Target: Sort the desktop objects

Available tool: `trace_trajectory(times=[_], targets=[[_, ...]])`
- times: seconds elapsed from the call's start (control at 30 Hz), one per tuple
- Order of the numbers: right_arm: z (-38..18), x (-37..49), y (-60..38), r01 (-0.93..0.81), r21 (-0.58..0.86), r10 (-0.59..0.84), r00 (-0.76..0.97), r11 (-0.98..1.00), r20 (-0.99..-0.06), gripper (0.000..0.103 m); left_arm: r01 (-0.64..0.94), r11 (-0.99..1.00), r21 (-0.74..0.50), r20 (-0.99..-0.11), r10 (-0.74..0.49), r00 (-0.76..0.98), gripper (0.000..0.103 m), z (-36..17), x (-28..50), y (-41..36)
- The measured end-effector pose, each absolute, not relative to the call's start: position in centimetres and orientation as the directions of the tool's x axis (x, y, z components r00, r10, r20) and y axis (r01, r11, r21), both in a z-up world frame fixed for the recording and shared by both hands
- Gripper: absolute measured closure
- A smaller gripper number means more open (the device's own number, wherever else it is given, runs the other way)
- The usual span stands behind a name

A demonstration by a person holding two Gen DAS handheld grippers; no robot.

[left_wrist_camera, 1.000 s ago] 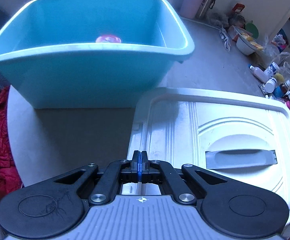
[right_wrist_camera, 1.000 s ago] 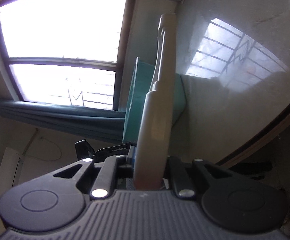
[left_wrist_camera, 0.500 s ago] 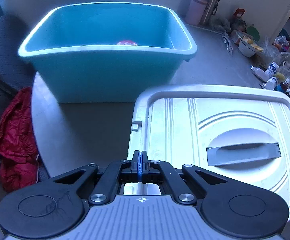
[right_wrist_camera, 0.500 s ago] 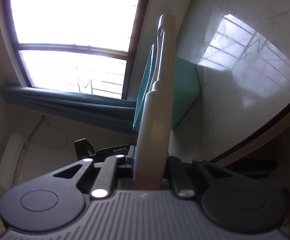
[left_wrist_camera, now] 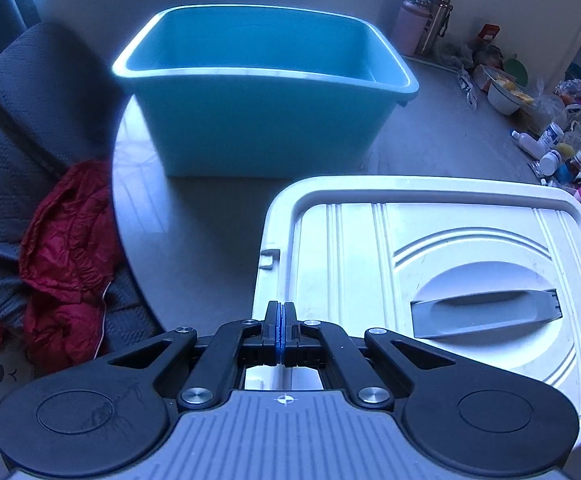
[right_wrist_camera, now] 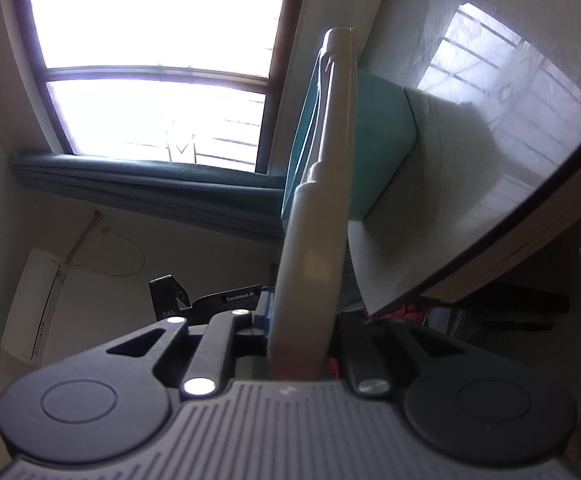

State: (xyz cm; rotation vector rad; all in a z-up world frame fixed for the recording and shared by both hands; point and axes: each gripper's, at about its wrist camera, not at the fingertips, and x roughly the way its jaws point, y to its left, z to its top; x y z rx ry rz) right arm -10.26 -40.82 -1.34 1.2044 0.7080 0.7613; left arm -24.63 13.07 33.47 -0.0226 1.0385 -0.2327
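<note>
A teal plastic tub [left_wrist_camera: 266, 128] stands on the round grey table [left_wrist_camera: 194, 216]. In front of it a white lid [left_wrist_camera: 370, 248] with a grey handle [left_wrist_camera: 482, 312] is held level above the table. My left gripper [left_wrist_camera: 280, 320] is shut at the lid's near left edge, its blue pads pressed together. The right wrist view shows the same lid [right_wrist_camera: 322, 200] edge-on, running away from the camera toward the tub [right_wrist_camera: 382, 144]. My right gripper [right_wrist_camera: 302, 332] is shut on that edge. The tub's floor is hidden behind its near wall.
A red garment [left_wrist_camera: 66, 240] lies on a grey chair [left_wrist_camera: 30, 80] left of the table. A pink and a steel bottle [left_wrist_camera: 422, 24] stand at the back. Bowls, bags and small bottles [left_wrist_camera: 550, 148] crowd the right side. A bright window [right_wrist_camera: 150, 60] fills the right wrist view.
Both grippers have drawn back from the tub with the lid between them. The tub looks smaller and farther, and the pink thing inside it has dropped out of sight.
</note>
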Motion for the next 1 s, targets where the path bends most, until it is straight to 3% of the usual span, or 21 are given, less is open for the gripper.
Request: trace_trajectory(times=[0.53, 1.0], targets=[[-1.0, -18.8, -32.6, -0.155, 0.975, 0.843, 0.536, 0.156, -0.050, 0.090, 0.109, 0.990, -0.089, -0.848, -0.133, 0.513, 0.103, 32.0, -32.8, 18.1], [-0.9, -23.9, -31.5, -0.160, 0.976, 0.847, 0.531, 0.149, -0.042, 0.090, 0.117, 0.991, -0.069, -0.843, -0.121, 0.524, 0.102, 33.6, -40.2, 20.9]])
